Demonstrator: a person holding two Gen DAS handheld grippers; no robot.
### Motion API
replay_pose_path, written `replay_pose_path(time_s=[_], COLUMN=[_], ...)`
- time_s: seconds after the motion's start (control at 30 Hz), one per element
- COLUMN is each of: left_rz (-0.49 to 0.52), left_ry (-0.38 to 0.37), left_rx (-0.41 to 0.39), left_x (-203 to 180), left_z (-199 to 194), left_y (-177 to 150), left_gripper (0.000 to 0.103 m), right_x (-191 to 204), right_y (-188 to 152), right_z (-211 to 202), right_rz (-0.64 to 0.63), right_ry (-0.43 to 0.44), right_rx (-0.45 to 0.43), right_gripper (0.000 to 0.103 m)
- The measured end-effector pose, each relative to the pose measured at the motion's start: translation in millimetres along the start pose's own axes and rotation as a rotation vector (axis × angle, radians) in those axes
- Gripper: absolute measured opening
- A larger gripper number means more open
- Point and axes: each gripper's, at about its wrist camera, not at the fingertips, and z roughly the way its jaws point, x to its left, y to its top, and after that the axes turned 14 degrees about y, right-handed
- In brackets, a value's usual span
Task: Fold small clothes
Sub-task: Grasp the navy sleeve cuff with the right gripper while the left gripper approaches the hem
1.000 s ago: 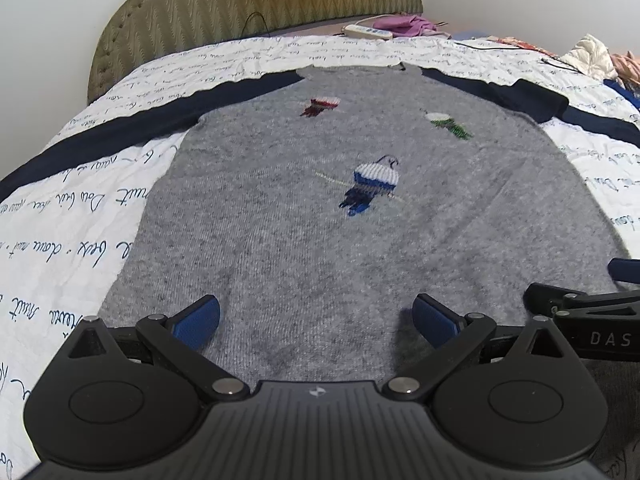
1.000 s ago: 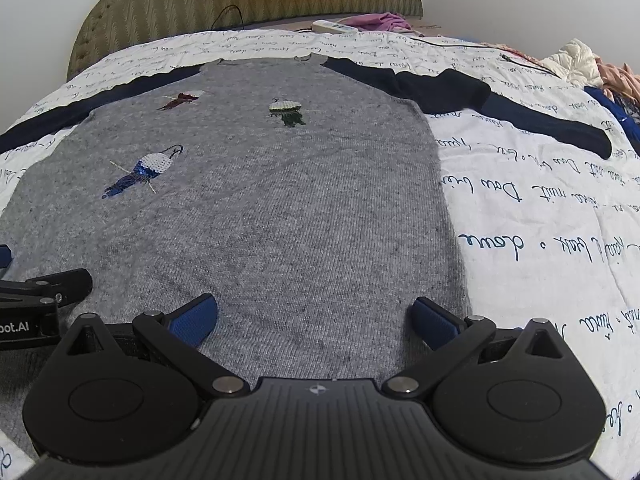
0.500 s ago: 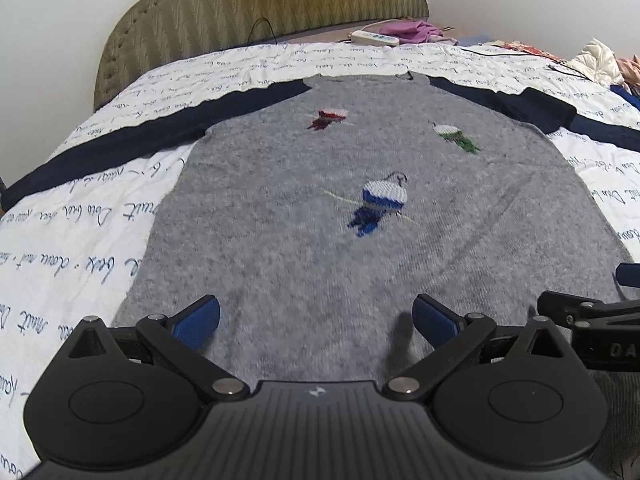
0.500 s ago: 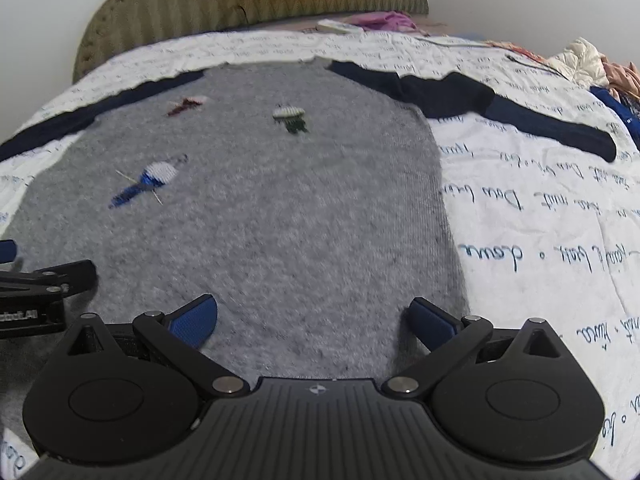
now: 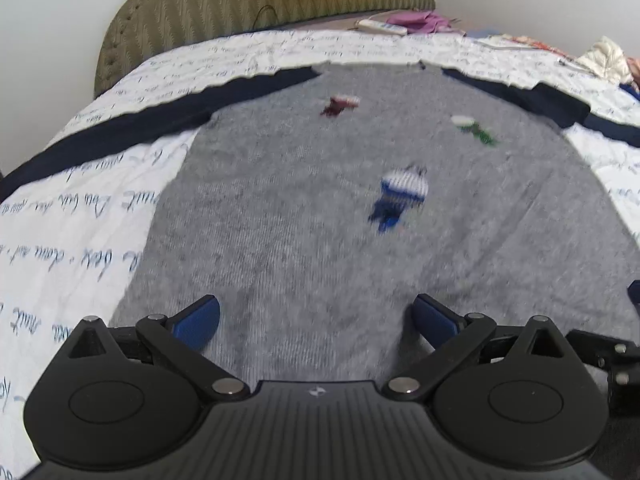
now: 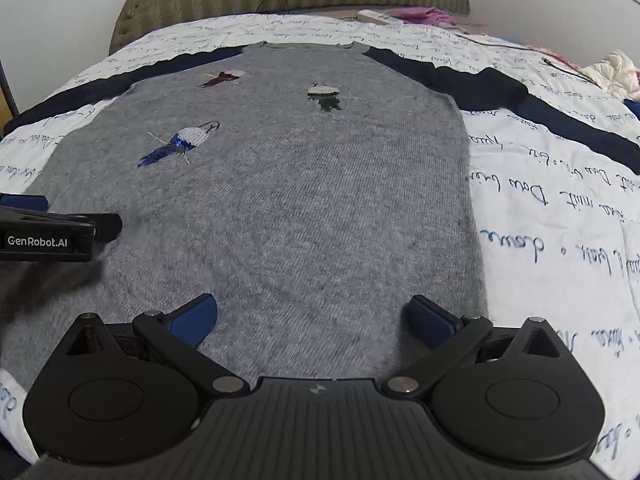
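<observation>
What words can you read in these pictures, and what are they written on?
"GenRobot.AI": white letters on the side of the left gripper, seen from the right wrist view.

Blue handwriting all over the white bedspread: upside down and loopy, too hard to read for sure.

The grey sweater has three little sewn bird pictures but no words.

The small logo on the right gripper: a symbol, no letters.

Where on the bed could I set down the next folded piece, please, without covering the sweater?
Bare quilt lies right of the grey sweater, below its navy right sleeve. A matching patch sits left of the body, under the left sleeve. The far right corner is crowded with piled clothes.
</observation>
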Motion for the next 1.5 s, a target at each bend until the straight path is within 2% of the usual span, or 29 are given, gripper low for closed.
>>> replay_pose_path(time_s=[0.07, 0.17, 0.27, 0.3, 0.43, 0.53, 0.63, 0.73, 0.8, 0.87, 0.93, 1.0, 1.1, 1.17, 1.27, 1.43, 1.5], left_rz=[-0.004, -0.008, 0.025, 0.019, 0.011, 0.025, 0.032, 0.038, 0.041, 0.048, 0.049, 0.039, 0.023, 0.031, 0.058, 0.072, 0.084], left_ry=[-0.003, 0.001, -0.006, -0.008, -0.048, -0.046, -0.049, -0.061, -0.064, -0.064, -0.062, -0.063, -0.062, -0.057, -0.054, -0.064, -0.064], left_rx=[-0.027, -0.022, 0.045, 0.047, 0.014, -0.005, -0.009, -0.018, -0.021, -0.019, -0.011, 0.001, 0.019, 0.023, 0.023, 0.009, 0.012], left_x=[-0.6, -4.6, -12.8, -12.3, -13.0, -24.0, -36.2, -47.5, -54.2, -60.5, -65.9, -69.2, -74.9, -81.1, -91.0, -98.1, -100.3], left_z=[-1.4, 6.8, 25.9, 26.3, 20.3, 26.3, 33.7, 37.5, 40.0, 44.9, 50.6, 56.7, 64.2, 68.0, 70.9, 68.1, 69.5], left_y=[8.1, 15.2, 14.8, 15.2, 29.7, 46.1, 61.5, 73.3, 79.2, 84.2, 88.6, 93.1, 98.4, 101.1, 103.6, 105.5, 105.0], left_gripper=[0.103, 0.103, 0.103, 0.103, 0.103, 0.103, 0.103, 0.103, 0.103, 0.103, 0.103, 0.103, 0.103, 0.103, 0.103, 0.103, 0.103], right_x=[-2.9, -4.8, -7.7, -8.6, -24.7, -67.0, -134.8, -211.5, -263.1, -313.5, -359.3, -394.0, -419.3, -426.9, -425.3, -417.3, -413.7], right_y=[13.4, 28.1, 31.0, 29.1, 43.7, 69.8, 93.5, 105.9, 103.4, 96.1, 84.9, 72.2, 55.1, 49.7, 47.1, 30.9, 30.3], right_z=[-1.6, 4.9, 29.2, 32.1, 9.7, -4.6, -18.0, -33.1, -44.8, -56.9, -65.5, -65.8, -57.6, -46.4, -37.9, -47.0, -52.9], right_rz=[0.014, 0.003, -0.014, -0.030, -0.058, -0.013, 0.100, 0.282, 0.416, 0.574, 0.726, 0.865, 0.994, 1.054, 1.091, 1.117, 1.095], right_ry=[-0.006, -0.017, -0.006, -0.005, 0.048, 0.010, -0.011, -0.043, -0.077, -0.102, -0.086, -0.049, 0.061, 0.115, 0.070, 0.113, 0.075], right_rx=[-0.018, -0.043, 0.045, 0.055, -0.011, -0.106, -0.194, -0.287, -0.388, -0.505, -0.602, -0.666, -0.732, -0.744, -0.732, -0.759, -0.757], right_gripper=[0.103, 0.103, 0.103, 0.103, 0.102, 0.103, 0.092, 0.092, 0.091, 0.080, 0.073, 0.072, 0.067, 0.062, 0.055, 0.059, 0.058])
